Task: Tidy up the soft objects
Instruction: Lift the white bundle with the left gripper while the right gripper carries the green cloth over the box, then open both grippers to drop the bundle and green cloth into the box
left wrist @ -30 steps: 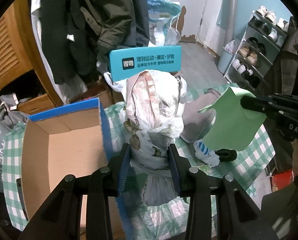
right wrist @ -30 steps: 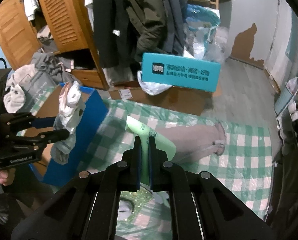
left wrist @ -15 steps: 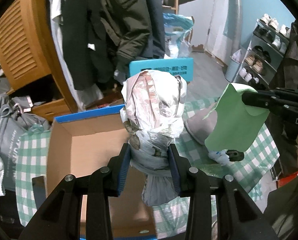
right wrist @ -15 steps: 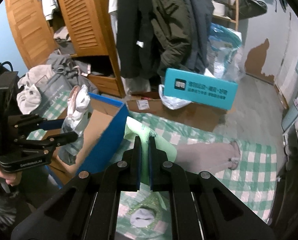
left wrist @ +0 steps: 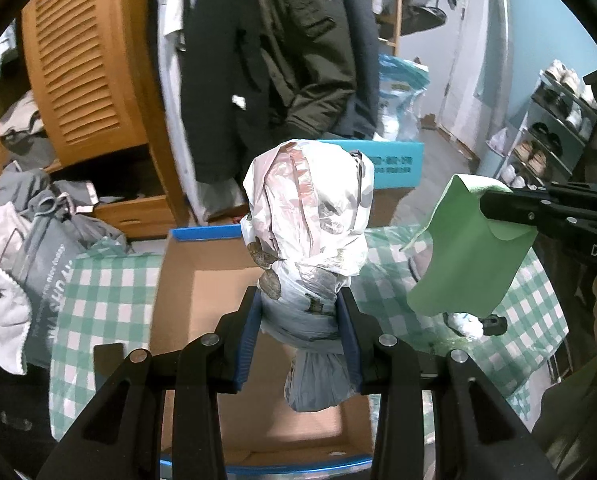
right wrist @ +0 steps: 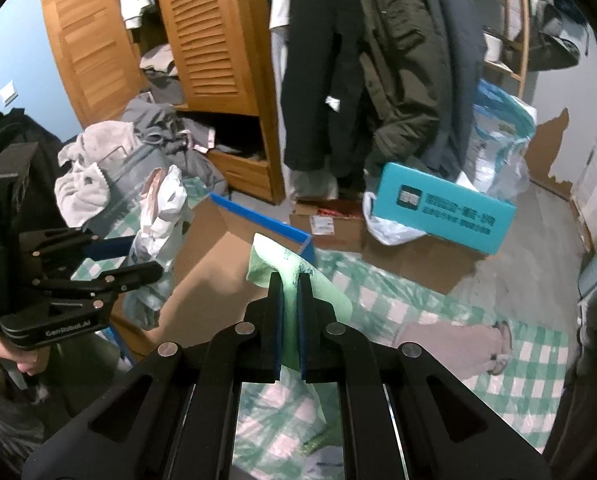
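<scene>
Plastic bundle: knotted bag (left wrist: 308, 236) in white, pink and grey, pinched at its narrow waist so the fat top stands above the pads and the tail hangs below.
Left gripper: (left wrist: 302, 320) partly open, jaws pressed on the bundle's waist; the squeeze looks firm enough to carry a light, squashy load.
Bundle's place: in the air over the open box (left wrist: 202, 280), not touching it.
Green cloth: (left wrist: 466, 248) thin sheet hanging free from one top corner, which lets it drape flat instead of bunching.
Right gripper: (right wrist: 289, 292) jaws shut on the cloth's upper edge, almost no gap between the pads.
Cloth's place: in the air above the checked sheet (right wrist: 530, 344), just beside the box's blue rim (right wrist: 262, 220).
Box: cardboard, flaps up, empty where visible; likely the bin for both soft things, since both are carried toward it.
Step, by my reading: carrying, release not yet done.
Left out: slipper (right wrist: 454, 344) lying on the sheet, well apart from both tools.
Risk: cloth may snag on the rim.
</scene>
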Demonstrator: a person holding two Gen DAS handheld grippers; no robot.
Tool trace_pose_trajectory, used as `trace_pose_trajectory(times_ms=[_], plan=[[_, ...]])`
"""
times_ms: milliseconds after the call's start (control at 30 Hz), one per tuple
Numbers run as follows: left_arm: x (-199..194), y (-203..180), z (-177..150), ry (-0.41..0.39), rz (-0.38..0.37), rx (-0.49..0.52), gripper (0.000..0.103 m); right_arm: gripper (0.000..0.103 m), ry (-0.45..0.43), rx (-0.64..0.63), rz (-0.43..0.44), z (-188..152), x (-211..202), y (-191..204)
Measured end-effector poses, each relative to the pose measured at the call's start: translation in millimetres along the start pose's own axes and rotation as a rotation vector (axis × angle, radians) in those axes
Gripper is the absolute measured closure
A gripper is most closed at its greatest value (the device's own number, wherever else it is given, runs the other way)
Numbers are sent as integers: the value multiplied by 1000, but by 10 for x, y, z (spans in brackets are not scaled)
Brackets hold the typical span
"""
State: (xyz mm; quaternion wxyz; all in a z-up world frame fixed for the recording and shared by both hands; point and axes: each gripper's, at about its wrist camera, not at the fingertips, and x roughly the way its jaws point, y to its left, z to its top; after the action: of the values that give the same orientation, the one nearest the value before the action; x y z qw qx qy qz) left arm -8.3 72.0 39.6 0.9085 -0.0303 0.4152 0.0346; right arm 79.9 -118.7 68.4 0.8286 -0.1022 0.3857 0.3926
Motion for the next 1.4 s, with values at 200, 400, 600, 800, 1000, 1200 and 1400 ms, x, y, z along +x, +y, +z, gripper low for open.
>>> trace_pose_trajectory(times_ms=[200,400,600,800,1000,1200,1400], plan=[[-79,251,-30,-18,18,-36,65,98,-7,-31,28,165,102,258],[-54,483,-93,-10,51,-71,65,98,7,-59,52,290,267,502],[-29,668,-164,1,64,-99,65,98,32,-77,70,349,444,697],[47,784,-226,22,60,-122,65,98,69,-82,89,368,649,820],[214,869,-316,74,65,-142,63,98,129,-75,108,312,887,891],[326,862,-373,112,102,-119,56,96,190,-58,117,250,1069,885],[298,868,-362,102,121,-118,43,57,207,-49,94,196,1113,853]])
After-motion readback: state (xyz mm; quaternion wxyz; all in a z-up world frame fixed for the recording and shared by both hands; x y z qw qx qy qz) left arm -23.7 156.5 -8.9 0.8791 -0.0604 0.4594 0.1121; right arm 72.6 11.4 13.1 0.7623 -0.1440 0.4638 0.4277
